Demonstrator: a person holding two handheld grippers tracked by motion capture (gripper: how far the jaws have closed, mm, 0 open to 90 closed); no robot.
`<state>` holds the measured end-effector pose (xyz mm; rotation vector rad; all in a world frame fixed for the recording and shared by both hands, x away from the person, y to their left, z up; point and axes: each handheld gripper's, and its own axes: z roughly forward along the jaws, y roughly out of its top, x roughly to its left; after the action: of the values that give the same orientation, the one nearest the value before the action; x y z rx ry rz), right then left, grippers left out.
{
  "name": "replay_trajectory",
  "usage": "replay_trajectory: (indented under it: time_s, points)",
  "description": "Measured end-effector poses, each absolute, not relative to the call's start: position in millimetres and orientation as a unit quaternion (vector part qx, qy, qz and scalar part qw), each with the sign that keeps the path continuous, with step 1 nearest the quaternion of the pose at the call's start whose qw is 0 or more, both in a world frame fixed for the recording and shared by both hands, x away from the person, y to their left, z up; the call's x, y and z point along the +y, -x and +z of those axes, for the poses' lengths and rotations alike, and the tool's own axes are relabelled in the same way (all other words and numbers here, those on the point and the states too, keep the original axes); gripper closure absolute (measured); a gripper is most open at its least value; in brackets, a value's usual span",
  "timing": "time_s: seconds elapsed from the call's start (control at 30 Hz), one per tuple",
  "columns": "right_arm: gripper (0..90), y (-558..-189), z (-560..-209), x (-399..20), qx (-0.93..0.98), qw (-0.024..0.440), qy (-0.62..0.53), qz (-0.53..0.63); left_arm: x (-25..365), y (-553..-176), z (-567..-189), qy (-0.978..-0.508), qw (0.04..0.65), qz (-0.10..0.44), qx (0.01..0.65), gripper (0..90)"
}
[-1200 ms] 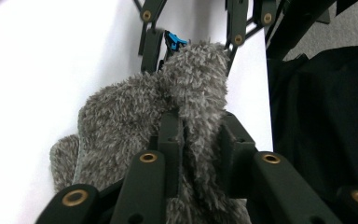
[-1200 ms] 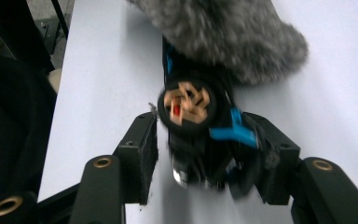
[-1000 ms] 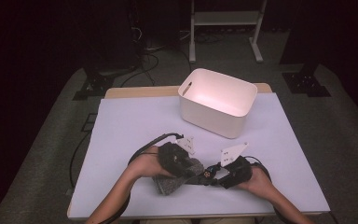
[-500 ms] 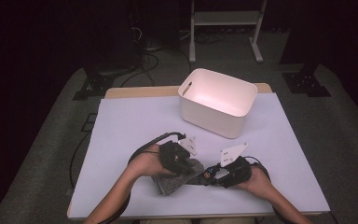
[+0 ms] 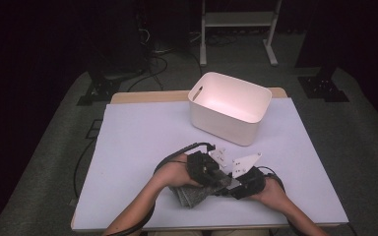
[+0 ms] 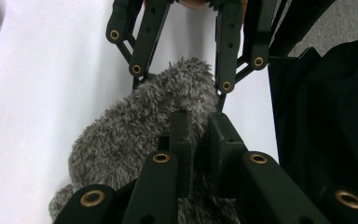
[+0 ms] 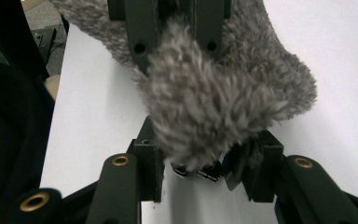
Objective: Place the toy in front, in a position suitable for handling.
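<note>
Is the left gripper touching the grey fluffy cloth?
Touching: in the left gripper view, the left gripper has its jaws pinched shut on the grey fluffy cloth.

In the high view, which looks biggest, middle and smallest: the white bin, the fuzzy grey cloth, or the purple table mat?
1. The purple table mat looks biggest.
2. The white bin comes next.
3. The fuzzy grey cloth looks smallest, though the claws hide part of it, so it may be a bit bigger than it seems.

White bin beyond, table otherwise bare.
</note>
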<state>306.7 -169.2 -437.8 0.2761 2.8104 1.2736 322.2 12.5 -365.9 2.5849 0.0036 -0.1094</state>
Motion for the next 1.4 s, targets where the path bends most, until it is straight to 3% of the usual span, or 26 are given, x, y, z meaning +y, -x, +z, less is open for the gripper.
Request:
replay_trajectory:
  time_s: [0.3,0.73,1.03,1.27,1.4]
  points:
    - [56.2,-307.1,-437.6,-168.1,0.908,0.025,-0.085,0.411,43.9,-324.6,-363.4,-0.961,0.272,-0.036,0.026,79.9]
    - [56.2,-304.3,-437.5,-167.2,0.909,0.027,-0.085,0.408,8.2,-327.1,-366.5,-0.959,0.28,-0.054,-0.005,79.9]
    - [56.4,-306.6,-436.6,-166.4,0.911,0.025,-0.086,0.402,49.9,-326.6,-365.9,-0.959,0.28,-0.036,0.036,77.7]
    - [56.4,-306.5,-434.9,-165.0,0.915,0.026,-0.084,0.393,103.9,-319.8,-363.6,-0.952,0.297,-0.02,0.069,77.7]
    - [54.0,-309.7,-432.7,-162.9,0.918,0.017,-0.089,0.387,107.5,-318.8,-366.8,-0.949,0.305,-0.022,0.073,77.7]
